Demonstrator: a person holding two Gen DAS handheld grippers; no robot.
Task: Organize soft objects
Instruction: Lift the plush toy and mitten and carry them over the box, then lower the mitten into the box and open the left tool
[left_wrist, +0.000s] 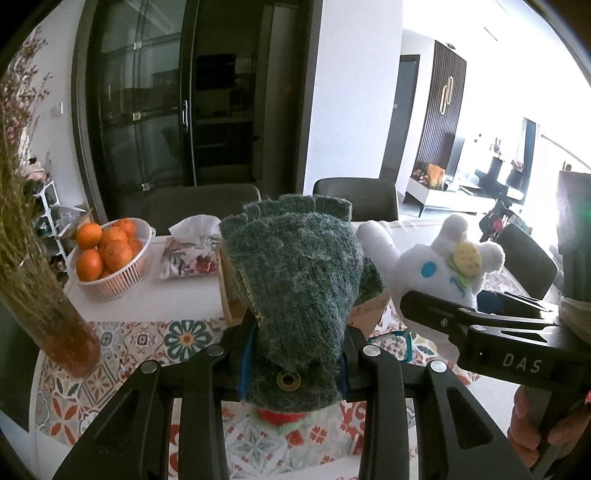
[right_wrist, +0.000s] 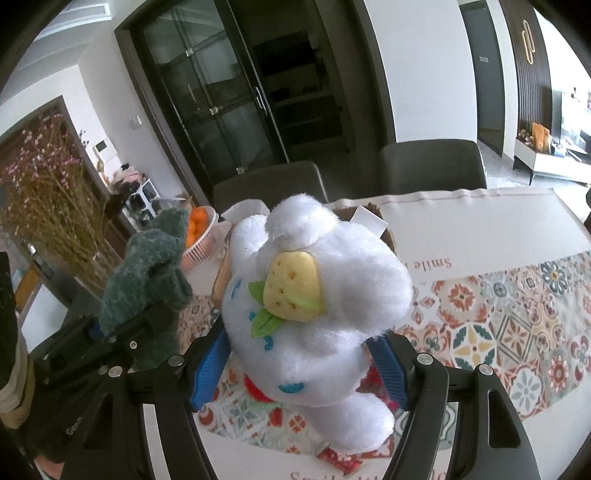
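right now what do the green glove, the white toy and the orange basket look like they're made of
Green glove: looks like knitted wool or acrylic yarn, matte, with fuzzy pilled fibres; a round metal-looking snap sits near its cuff.
White toy: plush fabric, soft short pile that frays at the outline; likely stuffed, with stitched blue marks.
Basket: seemingly rigid plastic, pale with a slight sheen, with thin moulded ribs and slots.

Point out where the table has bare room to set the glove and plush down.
Free: the tablecloth to the right of the plush toy, up to the far edge. Crowded: the left end, with the orange basket, tissue pack, vase and cardboard box.
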